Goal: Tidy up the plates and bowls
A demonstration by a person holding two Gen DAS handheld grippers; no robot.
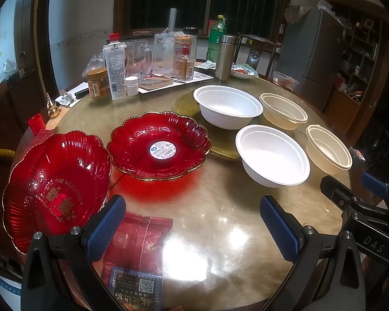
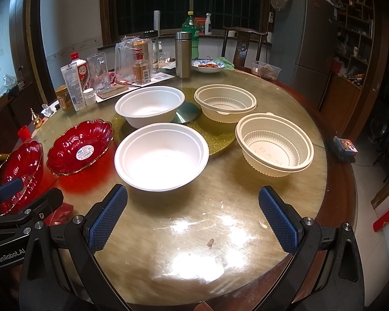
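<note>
Two red glass plates sit at the table's left: a near one (image 1: pixel 54 181) (image 2: pixel 18 171) with gold lettering and a far one (image 1: pixel 158 146) (image 2: pixel 81 146) with a white sticker. Two white bowls, near (image 1: pixel 272 155) (image 2: pixel 162 156) and far (image 1: pixel 228 106) (image 2: pixel 149 106), stand mid-table. Two cream ribbed bowls, near (image 1: pixel 328 149) (image 2: pixel 273 147) and far (image 1: pixel 282 111) (image 2: pixel 225 103), stand to the right. My left gripper (image 1: pixel 194 225) is open and empty, its left finger beside the near red plate. My right gripper (image 2: pixel 193 217) is open and empty, in front of the near white bowl.
The round glass-topped table (image 2: pixel 194 246) has a gold turntable (image 2: pixel 220 140) in the middle. Bottles, jars, a steel flask (image 2: pixel 183 54) and a food dish (image 2: pixel 208 66) crowd the far side. A red packet (image 1: pixel 137 243) lies near the front left. A chair and fridge stand behind.
</note>
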